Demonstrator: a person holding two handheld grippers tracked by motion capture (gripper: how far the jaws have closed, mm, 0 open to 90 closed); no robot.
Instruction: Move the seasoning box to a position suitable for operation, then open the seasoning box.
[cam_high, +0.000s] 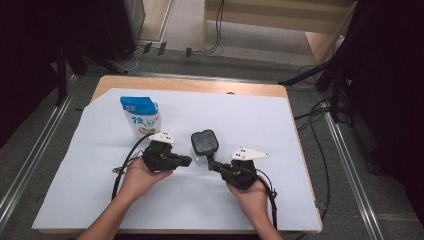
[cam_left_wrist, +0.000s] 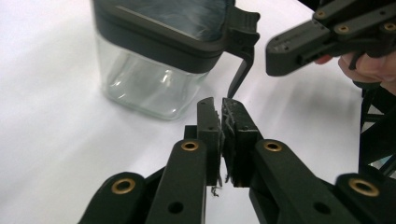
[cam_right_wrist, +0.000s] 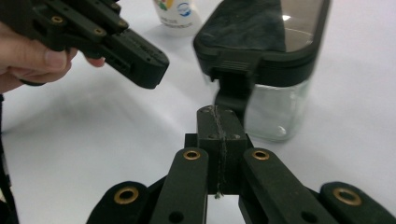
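- The jar (cam_high: 204, 146) stands upright near the middle of the table, its long axis vertical, glass body clear, dark lid (cam_left_wrist: 163, 28) on top.
- A latch (cam_right_wrist: 232, 91) hangs down from the lid's edge on the side facing the person, towards the right gripper.
- The right gripper (cam_high: 212, 164) lies just beside the jar on its near right, pointing up and left at the latch; its jaws are pressed fully together with nothing between them, and the tip sits right at the latch's lower end, contact not clear.
- The left gripper (cam_high: 187, 160) lies just left of the jar, pointing right at its base; its jaws are nearly together, a thin slit between the pads (cam_left_wrist: 208, 123), holding nothing.
- Each gripper is carried low over the sheet in a hand, the forearms coming in from the table's near edge; the left hand (cam_high: 137, 176) cups its gripper from below.
- A blue and white pouch (cam_high: 141, 116) stands upright towards the far left corner, behind the left gripper.
- A white sheet (cam_high: 300, 200) covers most of the wooden table (cam_high: 190, 84); beyond lie grey floor, cables and dark stands.
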